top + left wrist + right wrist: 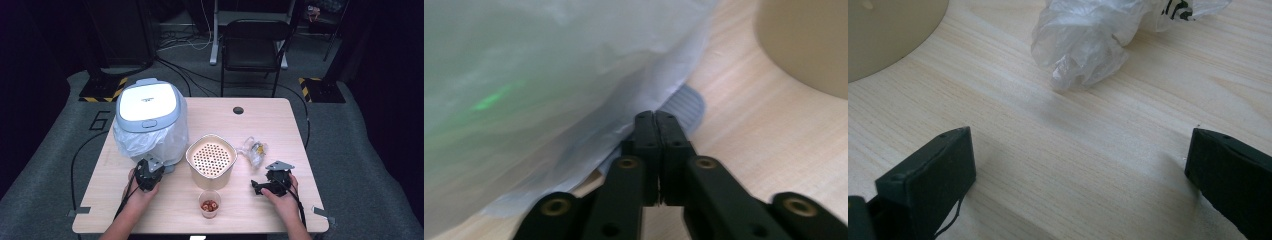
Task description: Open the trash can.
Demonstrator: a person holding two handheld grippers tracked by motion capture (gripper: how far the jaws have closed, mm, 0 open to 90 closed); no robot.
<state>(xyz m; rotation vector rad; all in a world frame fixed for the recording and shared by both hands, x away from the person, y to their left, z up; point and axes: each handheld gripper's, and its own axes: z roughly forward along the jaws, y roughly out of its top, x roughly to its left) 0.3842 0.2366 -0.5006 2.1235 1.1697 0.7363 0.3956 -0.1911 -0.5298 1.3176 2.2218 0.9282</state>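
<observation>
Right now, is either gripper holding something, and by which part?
The left gripper is shut at the lower edge of the plastic bag; a pinch cannot be confirmed. The right gripper is open, holding nothing.

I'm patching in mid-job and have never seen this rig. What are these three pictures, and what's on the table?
A person at a table holds a two-jaw gripper in each hand. The high view looks down from above; the other two come from cameras riding on the grippers. The left gripper is shut, its tips at the plastic bag hanging from a lidded bin. The right gripper is open and empty, facing a crumpled wrapper. Between them stand a perforated pot and a small cup.
</observation>
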